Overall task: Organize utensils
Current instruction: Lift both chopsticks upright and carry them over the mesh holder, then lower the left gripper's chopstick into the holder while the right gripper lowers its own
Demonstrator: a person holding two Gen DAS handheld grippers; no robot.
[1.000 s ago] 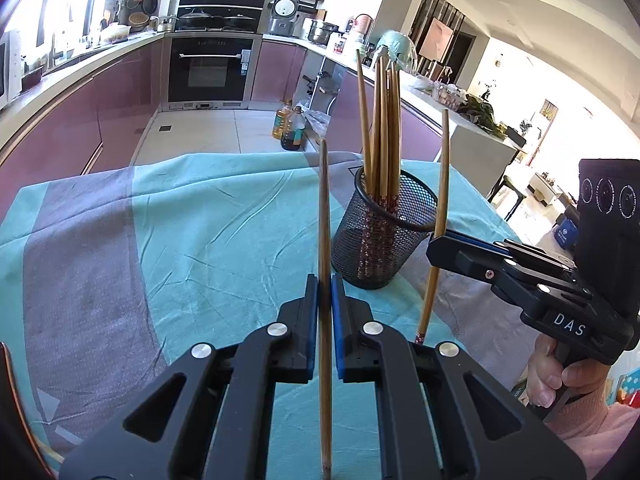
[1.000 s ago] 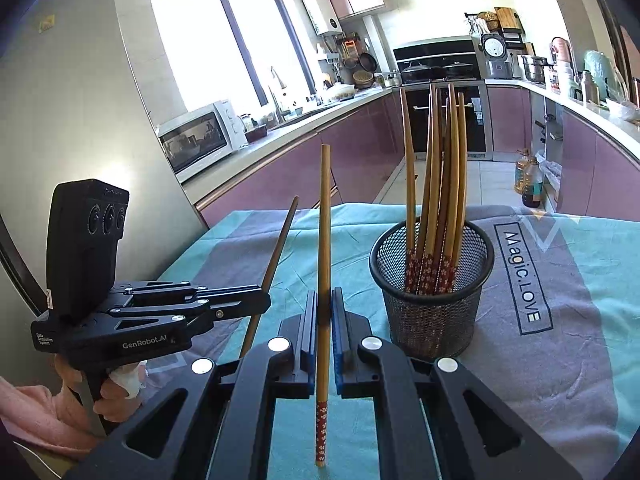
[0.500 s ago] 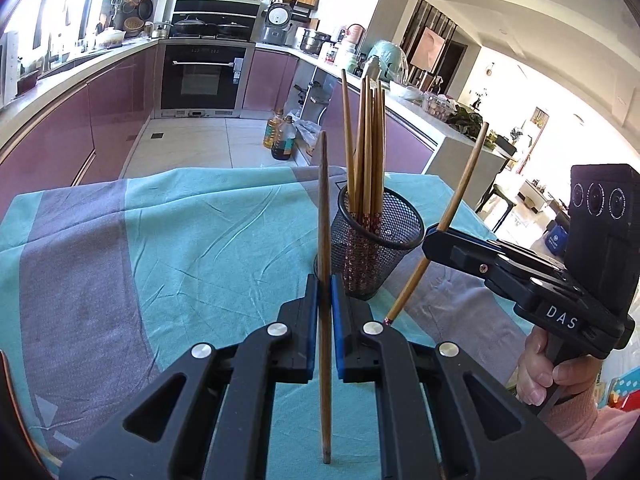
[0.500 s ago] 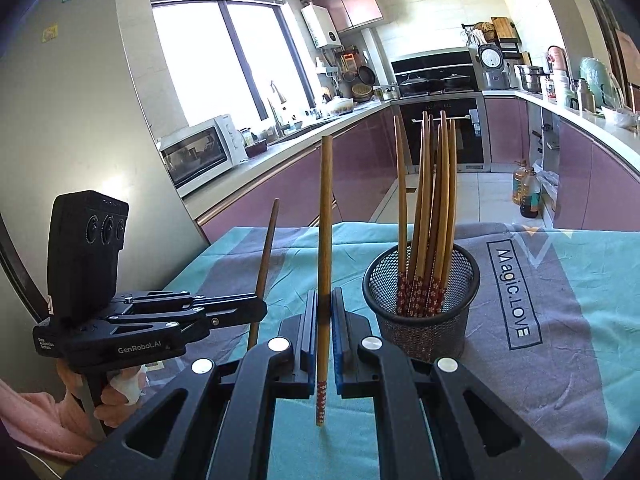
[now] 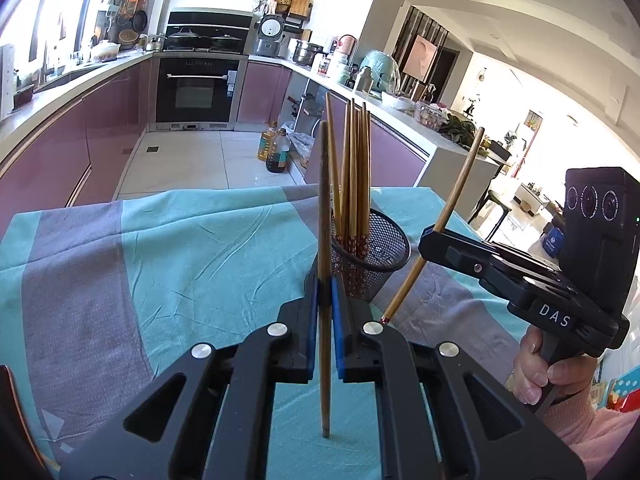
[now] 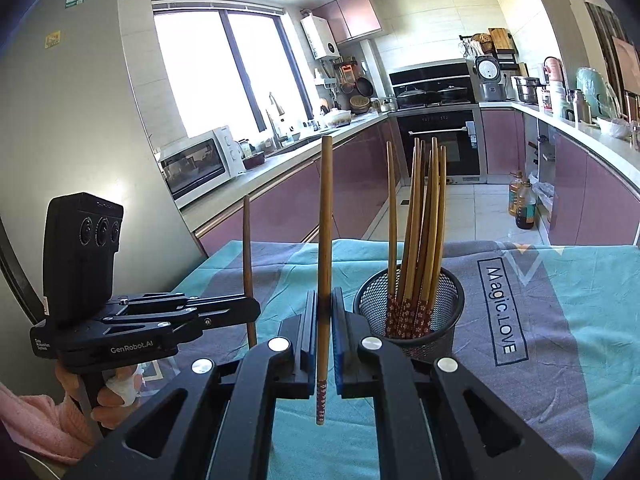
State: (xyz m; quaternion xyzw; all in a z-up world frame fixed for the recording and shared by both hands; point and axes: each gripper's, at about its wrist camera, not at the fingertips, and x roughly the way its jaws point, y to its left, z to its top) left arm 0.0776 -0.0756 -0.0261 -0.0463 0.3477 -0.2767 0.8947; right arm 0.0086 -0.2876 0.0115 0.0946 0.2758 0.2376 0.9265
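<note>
A black mesh cup [image 5: 380, 248] stands on the cloth-covered table and holds several wooden chopsticks [image 5: 354, 176]; it also shows in the right wrist view [image 6: 440, 320]. My left gripper [image 5: 325, 300] is shut on one upright chopstick [image 5: 324, 208], just in front of the cup. My right gripper [image 6: 325, 320] is shut on another chopstick [image 6: 325, 220], left of the cup. In the left wrist view the right gripper [image 5: 430, 242] sits to the right of the cup, its chopstick [image 5: 460, 188] tilted. In the right wrist view the left gripper [image 6: 252, 306] is at the left.
The table wears a teal and grey cloth [image 5: 160, 264] with printed lettering [image 6: 502, 312]. Kitchen counters, an oven [image 5: 196, 88] and oil bottles [image 5: 274, 152] on the floor lie beyond the far edge. A microwave [image 6: 196, 164] stands on the left counter.
Both grippers have drawn back and risen, so the cup looks farther and smaller. The right gripper's chopstick has tilted, top leaning right in the left wrist view. Both grips held.
</note>
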